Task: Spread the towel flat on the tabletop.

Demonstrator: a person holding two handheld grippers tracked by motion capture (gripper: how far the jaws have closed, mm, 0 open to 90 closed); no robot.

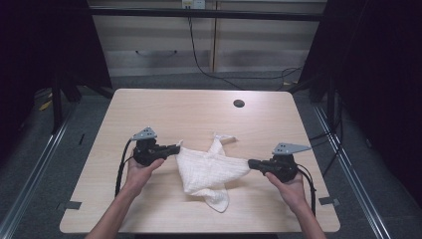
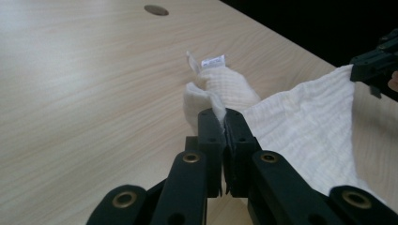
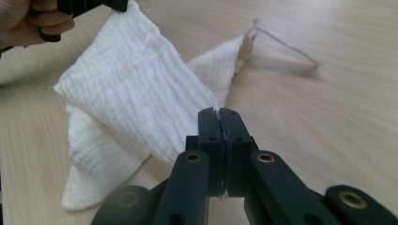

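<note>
Two sets of black tongs stretch one white, crinkle-textured gauze cloth (image 1: 209, 169) between them above the middle of the pale wood-grain worktop (image 1: 199, 112), so its taut upper edge runs left to right across the person's front. The left tongs (image 1: 177, 148) are clamped on the cloth's left corner, and the right tongs (image 1: 250, 163) are clamped on its right corner; each gripper view shows its own jaws pressed together with fabric pinched between them. Below that edge the cloth sags in soft folds to a blunt point aimed toward the person, while a narrow tail reaches away toward the far side. The left gripper view shows a small white sewn-in label (image 2: 212, 60) on that tail; the right gripper view shows a thin loose thread (image 3: 286, 46) lying on the wood.
</note>
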